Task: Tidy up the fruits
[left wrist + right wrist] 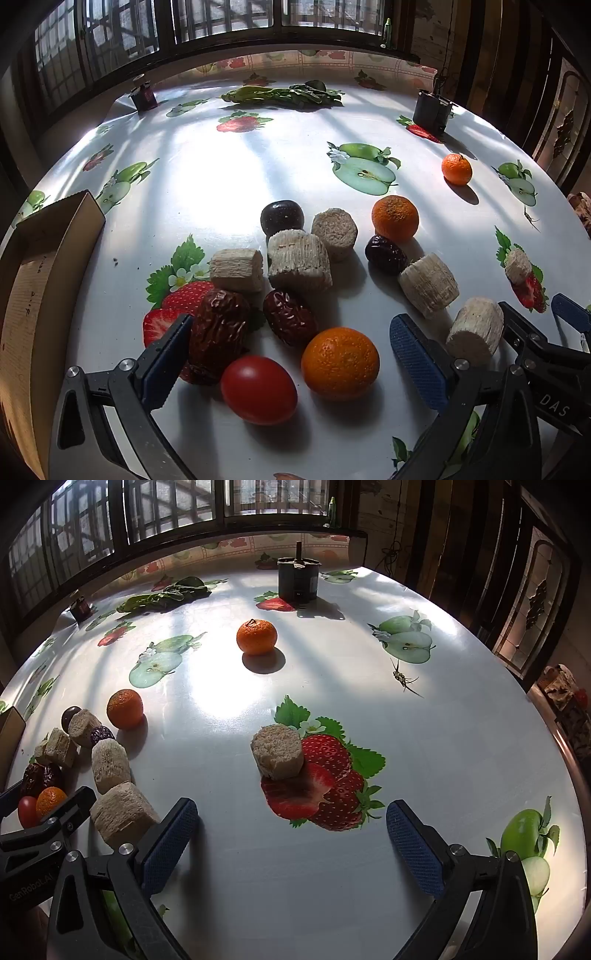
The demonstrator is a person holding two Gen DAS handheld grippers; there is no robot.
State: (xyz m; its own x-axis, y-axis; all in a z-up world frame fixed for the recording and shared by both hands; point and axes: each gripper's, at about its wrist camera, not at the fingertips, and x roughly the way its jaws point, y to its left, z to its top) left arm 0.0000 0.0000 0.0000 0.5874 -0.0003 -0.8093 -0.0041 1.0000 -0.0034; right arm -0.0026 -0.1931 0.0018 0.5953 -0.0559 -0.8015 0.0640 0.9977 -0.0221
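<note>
Flanking glossy round tomato (258,388) and dimpled mandarin (340,363) on slick desk (207,177), my left hand-held gripper (291,360), ribbed pads spread; right hand-held gripper (291,843) likewise spread.

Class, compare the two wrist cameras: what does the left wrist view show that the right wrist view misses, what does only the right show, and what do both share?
Only the left: the cardboard box's full inside wall, and the left gripper from behind, open around the cherry tomato.

Only the right: the right gripper's open fingers from behind, and a green apple print.

Both: three tangerines, the fruit pile, the leafy greens.
</note>
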